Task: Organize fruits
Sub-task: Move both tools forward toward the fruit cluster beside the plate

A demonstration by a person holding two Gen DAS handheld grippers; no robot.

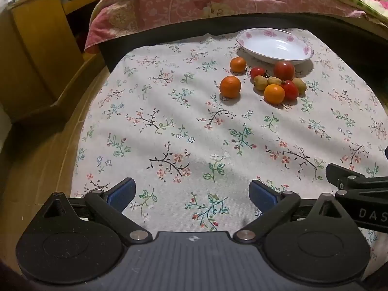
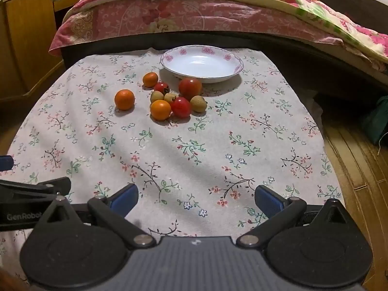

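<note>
a surface [image 2: 266, 145] draped in a floral cloth carries a white plate [image 2: 238, 69] with a pink flower rim at its far edge, just in front of a bed [image 2: 194, 17] with pink bedding. nothing lies in the plate. the fruits sit just on the near side of it: a large tomato [image 2: 190, 87] almost touching the plate's rim, two smaller tomatoes [image 2: 181, 107], three oranges [image 2: 160, 109] and three small tan-brown fruits [image 2: 198, 103], bunched close, with one orange [image 2: 124, 99] standing a little apart to the left.

the left gripper [image 1: 192, 194] hangs over the near part of the cloth, its blue fingers [image 1: 122, 192] spread wide with nothing between them. the right gripper [image 2: 196, 197] is likewise over the near cloth, fingers [image 2: 268, 200] wide apart and holding nothing. both are well apart from the fruits. a wooden cabinet [image 1: 36, 55] stands to the left of the bed.
</note>
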